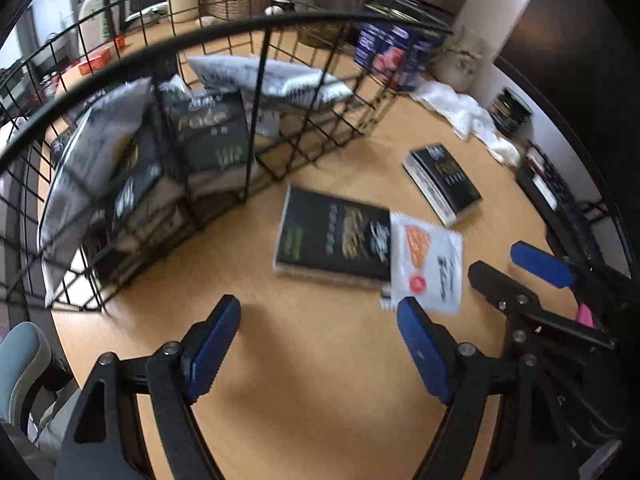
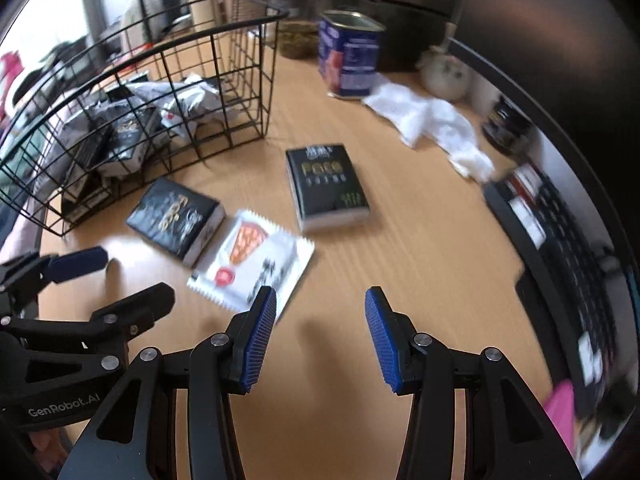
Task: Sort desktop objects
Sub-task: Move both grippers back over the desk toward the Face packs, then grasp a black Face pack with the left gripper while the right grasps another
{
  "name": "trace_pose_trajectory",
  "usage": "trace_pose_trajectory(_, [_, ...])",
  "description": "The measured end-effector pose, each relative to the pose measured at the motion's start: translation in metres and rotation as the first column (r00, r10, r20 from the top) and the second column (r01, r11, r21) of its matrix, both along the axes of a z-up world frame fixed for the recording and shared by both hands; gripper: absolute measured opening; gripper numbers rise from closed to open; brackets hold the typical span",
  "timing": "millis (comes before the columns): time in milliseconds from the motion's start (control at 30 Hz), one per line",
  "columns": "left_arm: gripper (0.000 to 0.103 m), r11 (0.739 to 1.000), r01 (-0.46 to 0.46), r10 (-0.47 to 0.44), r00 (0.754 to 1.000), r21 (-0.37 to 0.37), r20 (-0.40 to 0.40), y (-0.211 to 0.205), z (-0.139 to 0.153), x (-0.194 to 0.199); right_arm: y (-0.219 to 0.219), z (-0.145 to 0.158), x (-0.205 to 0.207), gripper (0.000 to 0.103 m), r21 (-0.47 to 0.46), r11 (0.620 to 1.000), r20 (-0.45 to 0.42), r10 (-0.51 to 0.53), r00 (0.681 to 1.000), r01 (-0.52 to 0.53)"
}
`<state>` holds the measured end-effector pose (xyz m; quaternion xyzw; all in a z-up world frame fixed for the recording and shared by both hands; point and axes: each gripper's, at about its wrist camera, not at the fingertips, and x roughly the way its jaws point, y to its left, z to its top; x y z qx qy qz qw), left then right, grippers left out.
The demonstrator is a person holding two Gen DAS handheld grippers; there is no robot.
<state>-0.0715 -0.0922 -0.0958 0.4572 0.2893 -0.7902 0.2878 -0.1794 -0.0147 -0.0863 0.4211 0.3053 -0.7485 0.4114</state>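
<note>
Two black tissue packs and a white snack packet lie on the wooden desk. In the left wrist view the near pack (image 1: pixel 334 234) lies ahead of my open, empty left gripper (image 1: pixel 320 312), the white packet (image 1: pixel 428 264) touches its right edge, and the far pack (image 1: pixel 444 182) lies beyond. A black wire basket (image 1: pixel 256 32) holding several packs and packets stands to the left. In the right wrist view my right gripper (image 2: pixel 320 304) is open and empty, just behind the white packet (image 2: pixel 256 268); the packs (image 2: pixel 176 220) (image 2: pixel 326 184) and the basket (image 2: pixel 224 28) lie beyond.
A blue tin (image 2: pixel 348 56), a crumpled white cloth (image 2: pixel 432 120), a dark jar (image 2: pixel 506 126) and a pale ornament (image 2: pixel 444 72) stand at the back right. A black rack (image 2: pixel 568 232) runs along the right edge. The left gripper shows at the left of the right wrist view (image 2: pixel 80 264).
</note>
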Motion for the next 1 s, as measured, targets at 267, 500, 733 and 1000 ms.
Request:
trace_pose_trajectory(267, [0.083, 0.999, -0.019, 0.02, 1.0, -0.03, 0.022, 0.002, -0.003, -0.014, -0.032, -0.008, -0.033, 0.046, -0.035, 0.995, 0.028, 0.094, 0.995, -0.093])
trace_pose_trajectory(500, [0.083, 0.998, -0.002, 0.004, 0.999, -0.063, 0.032, 0.001, -0.003, -0.022, -0.052, -0.013, -0.04, 0.052, -0.046, 0.991, -0.014, 0.127, 0.992, -0.128])
trace_pose_trajectory(733, [0.084, 0.997, 0.02, -0.017, 0.999, -0.077, 0.044, 0.002, -0.002, -0.024, -0.075, -0.018, -0.04, 0.058, 0.012, 0.986, -0.125, 0.164, 0.978, -0.164])
trace_pose_trajectory(1000, [0.085, 0.997, 0.021, -0.018, 0.999, -0.073, 0.043, -0.002, -0.001, -0.024, -0.083, -0.019, -0.054, 0.046, -0.006, 0.988, 0.016, 0.155, 0.988, -0.154])
